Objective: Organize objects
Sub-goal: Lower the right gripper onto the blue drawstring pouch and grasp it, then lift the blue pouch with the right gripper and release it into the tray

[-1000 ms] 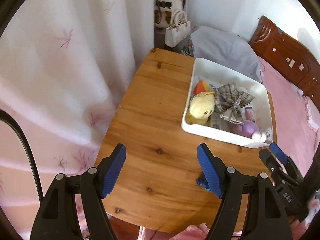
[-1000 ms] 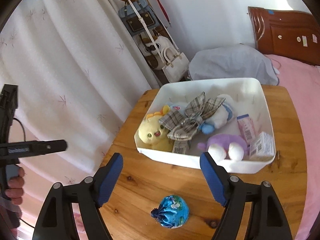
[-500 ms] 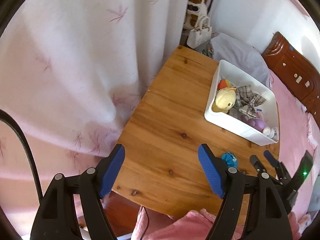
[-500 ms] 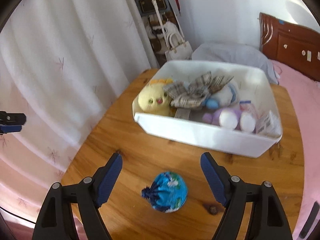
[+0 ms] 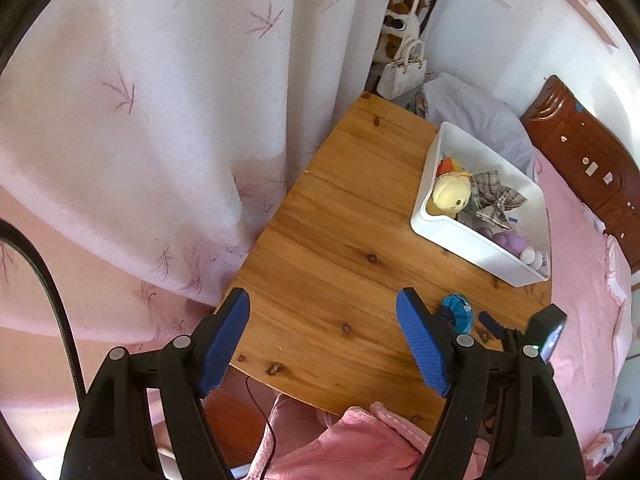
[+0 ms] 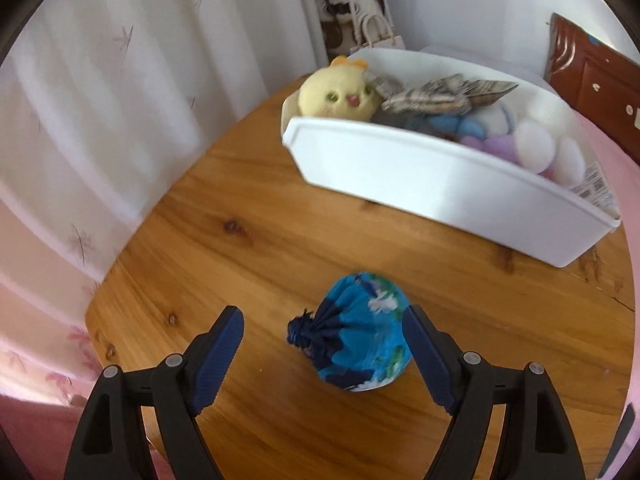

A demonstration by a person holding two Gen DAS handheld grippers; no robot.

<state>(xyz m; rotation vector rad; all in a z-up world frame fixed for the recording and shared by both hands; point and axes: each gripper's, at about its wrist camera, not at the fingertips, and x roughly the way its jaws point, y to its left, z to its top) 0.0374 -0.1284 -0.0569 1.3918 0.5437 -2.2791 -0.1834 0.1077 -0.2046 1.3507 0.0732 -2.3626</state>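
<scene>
Both claws stand wide apart, the left gripper (image 5: 324, 344) over bare wooden table (image 5: 344, 216), the right gripper (image 6: 322, 354) still widening around, not pressing, a blue patterned cloth pouch (image 6: 360, 344) with a knotted dark end. Beyond it sits a white bin (image 6: 440, 184) of plush toys.

left wrist cam: high over the desk's (image 5: 340, 216) near edge, tilted down, pretty far out
right wrist cam: low, close-up over the desk
shared: desk, white bin (image 5: 476, 236), blue pouch (image 6: 362, 344)
</scene>
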